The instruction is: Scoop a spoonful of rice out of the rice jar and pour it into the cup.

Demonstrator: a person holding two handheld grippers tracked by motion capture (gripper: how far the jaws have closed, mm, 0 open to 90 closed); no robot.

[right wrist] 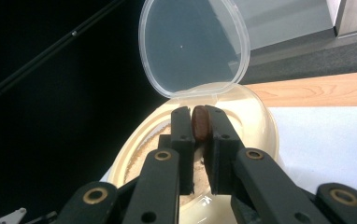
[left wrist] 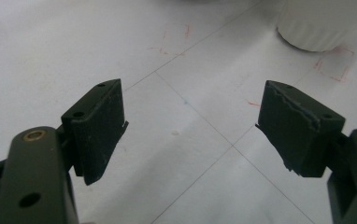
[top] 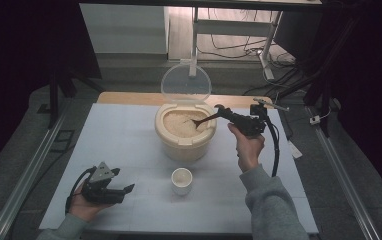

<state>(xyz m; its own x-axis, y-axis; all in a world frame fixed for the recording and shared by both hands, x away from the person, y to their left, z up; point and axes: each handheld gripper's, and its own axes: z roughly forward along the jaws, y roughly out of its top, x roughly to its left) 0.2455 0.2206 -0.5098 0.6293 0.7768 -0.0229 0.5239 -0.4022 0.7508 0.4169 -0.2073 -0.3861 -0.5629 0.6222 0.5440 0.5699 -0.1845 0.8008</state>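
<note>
Spillage looks to me the main risk here. The right claw is clamped tight on the handle of a dark spoon, and in the right gripper view the brown handle end sits pinched between the two black jaws with only a narrow strip of it caught. The spoon's bowl is down in the rice, roughly at the centre of the tub, which stands toward twelve o'clock on the tabletop. Its clear lid is tipped up and back at the tub's far rim.

With so thin a grip, I would guess a loaded spoon could twist in the jaws as it lifts, tipping grains back or over the rim. The travel is the other worry: the small white cup waits just at six o'clock from the tub, and its mouth is narrow, so a hurried or tilted swing would likely scatter rice across the white tabletop. A careless lift at the far side might also knock the raised lid.

The left claw rests at about eight o'clock, jaws spread wide and holding nothing, well apart from the cup, so nothing steadies that cup if the spoon bumps it.
</note>
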